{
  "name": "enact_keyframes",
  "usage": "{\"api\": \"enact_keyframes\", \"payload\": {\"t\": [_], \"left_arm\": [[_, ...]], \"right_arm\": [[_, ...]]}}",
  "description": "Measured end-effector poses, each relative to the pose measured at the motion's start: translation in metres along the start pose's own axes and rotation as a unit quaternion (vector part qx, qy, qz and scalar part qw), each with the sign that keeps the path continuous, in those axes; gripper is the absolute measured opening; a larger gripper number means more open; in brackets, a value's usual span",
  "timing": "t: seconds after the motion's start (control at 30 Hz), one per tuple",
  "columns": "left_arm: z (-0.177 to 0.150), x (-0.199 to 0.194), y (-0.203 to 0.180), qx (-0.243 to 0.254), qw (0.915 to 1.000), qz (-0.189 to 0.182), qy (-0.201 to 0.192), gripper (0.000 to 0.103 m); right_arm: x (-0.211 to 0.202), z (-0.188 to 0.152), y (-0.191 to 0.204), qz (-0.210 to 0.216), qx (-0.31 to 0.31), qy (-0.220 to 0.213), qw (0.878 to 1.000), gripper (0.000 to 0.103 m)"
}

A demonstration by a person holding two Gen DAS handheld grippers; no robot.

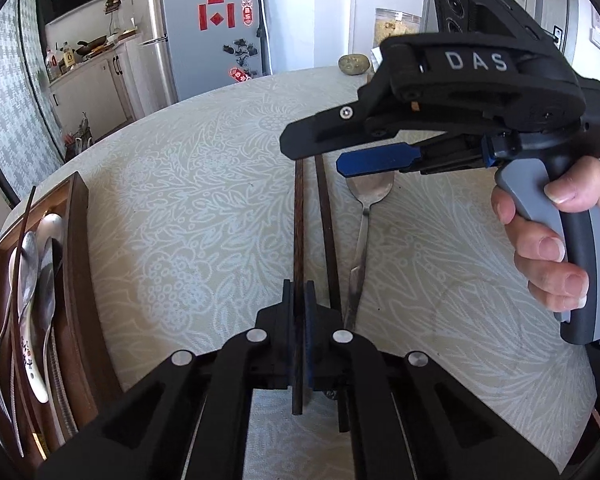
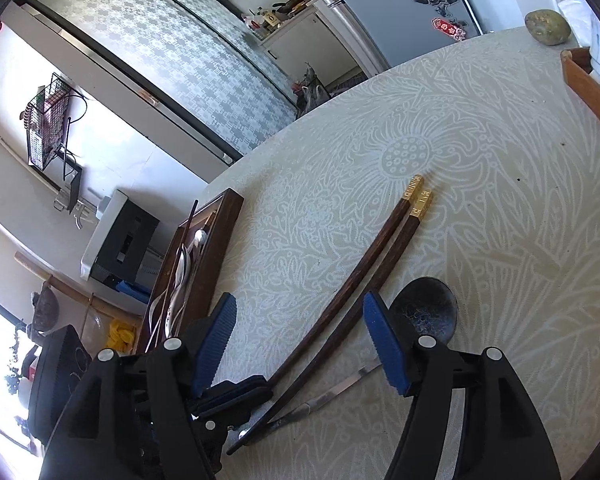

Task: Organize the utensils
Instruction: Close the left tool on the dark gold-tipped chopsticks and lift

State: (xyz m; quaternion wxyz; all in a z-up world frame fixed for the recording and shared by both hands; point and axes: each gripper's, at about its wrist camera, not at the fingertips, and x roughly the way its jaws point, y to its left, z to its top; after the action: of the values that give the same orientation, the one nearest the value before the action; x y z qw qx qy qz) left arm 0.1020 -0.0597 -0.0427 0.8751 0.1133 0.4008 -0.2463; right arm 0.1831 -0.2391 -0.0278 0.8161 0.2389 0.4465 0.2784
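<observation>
Left gripper [image 1: 299,300] clamped shut on one chopstick [image 1: 298,216]; right gripper [image 2: 300,344] gaped wide, empty. Tray [image 1: 78,216], frame left, held spoons; second chopstick [image 1: 327,216], spoon [image 1: 366,200] remained on table.

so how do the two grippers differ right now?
The left gripper is shut on a chopstick; the right gripper is open and holds nothing. The left sits low at the chopstick's narrow end; the right hovers above the second chopstick and the metal spoon. Both have black bodies with blue pads and point toward the table.
</observation>
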Motion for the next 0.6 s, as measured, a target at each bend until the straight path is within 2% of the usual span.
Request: {"api": "enact_keyframes", "payload": {"t": [0.17,0.33,0.47,0.5,0.57,0.6], "left_arm": [[0.005,-0.021,0.002,-0.026,0.9985,-0.025,-0.041,0.005],[0.011,-0.042,-0.002,-0.039,0.9950,-0.037,-0.084,0.005],[0.013,-0.044,-0.007,-0.043,0.9934,-0.059,-0.089,0.005],[0.012,-0.043,-0.010,-0.041,0.9934,-0.062,-0.087,0.005],[0.012,-0.040,-0.018,-0.031,0.9944,-0.061,-0.081,0.005],[0.012,-0.038,-0.021,-0.025,0.9949,-0.062,-0.075,0.005]], "right_arm": [[0.003,0.001,0.002,0.019,0.003,0.000,1.000,0.067],[0.007,0.000,-0.002,0.004,0.008,0.005,1.000,0.067],[0.010,-0.001,-0.004,0.023,0.022,0.010,0.999,0.066],[0.010,-0.001,-0.004,0.026,0.024,0.012,0.999,0.062],[0.010,-0.001,-0.003,0.021,0.022,0.011,0.999,0.046],[0.009,-0.001,-0.003,0.013,0.017,0.010,1.000,0.034]]}}
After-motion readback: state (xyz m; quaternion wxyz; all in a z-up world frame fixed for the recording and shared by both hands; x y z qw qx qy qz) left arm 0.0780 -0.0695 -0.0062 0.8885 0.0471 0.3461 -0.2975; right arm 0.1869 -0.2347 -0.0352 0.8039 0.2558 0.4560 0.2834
